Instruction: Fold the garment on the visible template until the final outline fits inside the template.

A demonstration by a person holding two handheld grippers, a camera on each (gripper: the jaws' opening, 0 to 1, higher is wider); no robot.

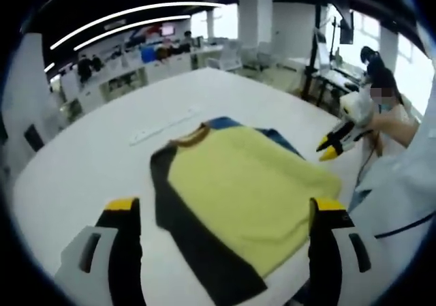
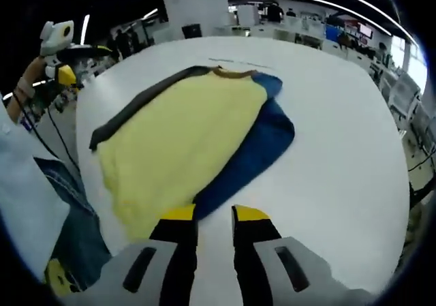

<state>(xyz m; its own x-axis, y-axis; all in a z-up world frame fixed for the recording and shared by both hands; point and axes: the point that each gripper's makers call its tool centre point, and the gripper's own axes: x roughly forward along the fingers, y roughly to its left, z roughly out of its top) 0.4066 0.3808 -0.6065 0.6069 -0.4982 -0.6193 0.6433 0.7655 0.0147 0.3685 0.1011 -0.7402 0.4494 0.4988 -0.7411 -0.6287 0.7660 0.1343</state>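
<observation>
Yellow garment [image 1: 238, 190] flat on table [image 1: 88, 163] — both grippers clear, holding nothing.

Bright office light, soft focus, heavy fisheye bend in both views.

Long ceiling light strips [image 1: 129, 16] glow overhead in the left gripper view, curved into arcs by the lens, and windows [image 1: 371, 30] at the far right blow out to white. The white table [image 1: 82, 163] takes that light evenly and glares pale, nearly washed out in the right gripper view. Shadows are faint: a thin dark edge under the garment [image 2: 184, 142], nothing hard. Both pictures are soft and a little smeared, with the background desks and people out of focus. Straight lines bow near the edges. The yellow-tipped left tool [image 1: 225, 214] and right tool [image 2: 214, 217] sit large and slightly blurred at the bottom.
</observation>
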